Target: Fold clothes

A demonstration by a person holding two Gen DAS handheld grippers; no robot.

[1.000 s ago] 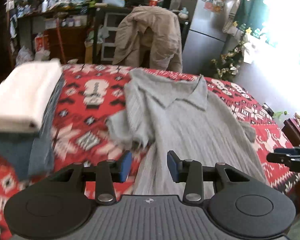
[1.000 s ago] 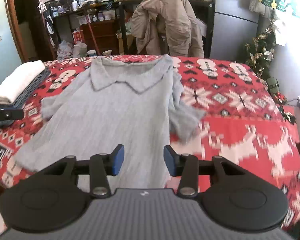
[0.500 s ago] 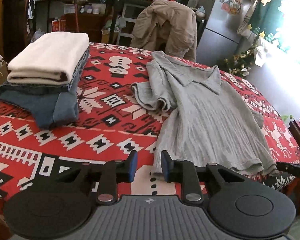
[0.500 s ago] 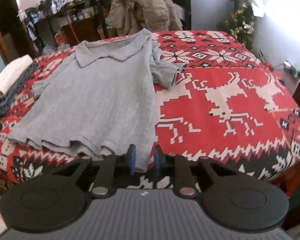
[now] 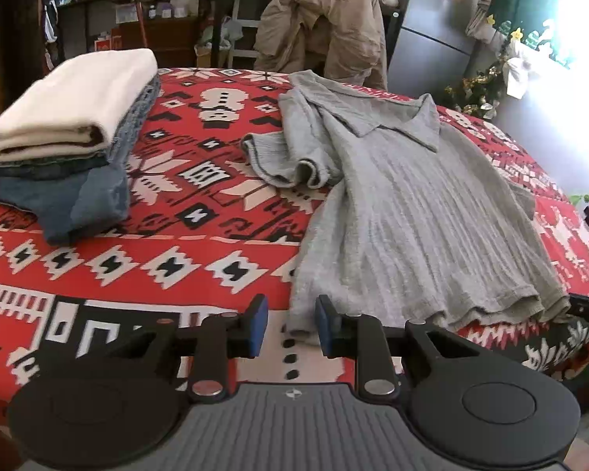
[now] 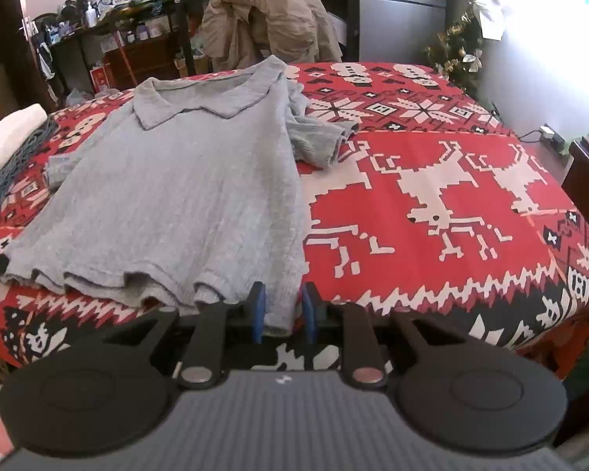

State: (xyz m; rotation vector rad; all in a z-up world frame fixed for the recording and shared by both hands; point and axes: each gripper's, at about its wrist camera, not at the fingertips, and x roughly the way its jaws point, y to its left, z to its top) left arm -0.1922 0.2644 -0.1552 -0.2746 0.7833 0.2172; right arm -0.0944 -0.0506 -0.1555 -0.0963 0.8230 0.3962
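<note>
A grey collared shirt point(image 5: 412, 216) point(image 6: 176, 196) lies spread flat on the red patterned cover point(image 5: 157, 263) point(image 6: 451, 204), collar far, hem at the near edge. My left gripper point(image 5: 291, 325) is at the hem's left corner. It is open, and the corner lies between its blue pads, close to the right one. My right gripper point(image 6: 282, 308) is at the hem's right corner, with its jaws narrow but still apart and a fold of hem hanging between them. Both short sleeves lie crumpled beside the body.
A stack of folded clothes, white point(image 5: 74, 106) over blue point(image 5: 78, 200), sits at the left point(image 6: 8, 137). Behind the far edge, a beige jacket hangs over a chair point(image 5: 326, 31) point(image 6: 267, 11). A dark wooden cabinet point(image 6: 585, 180) stands to the right.
Both grippers have drawn back from over the shirt to its near hem and dropped lower. Their jaws have narrowed, each now with a hem corner between them.
</note>
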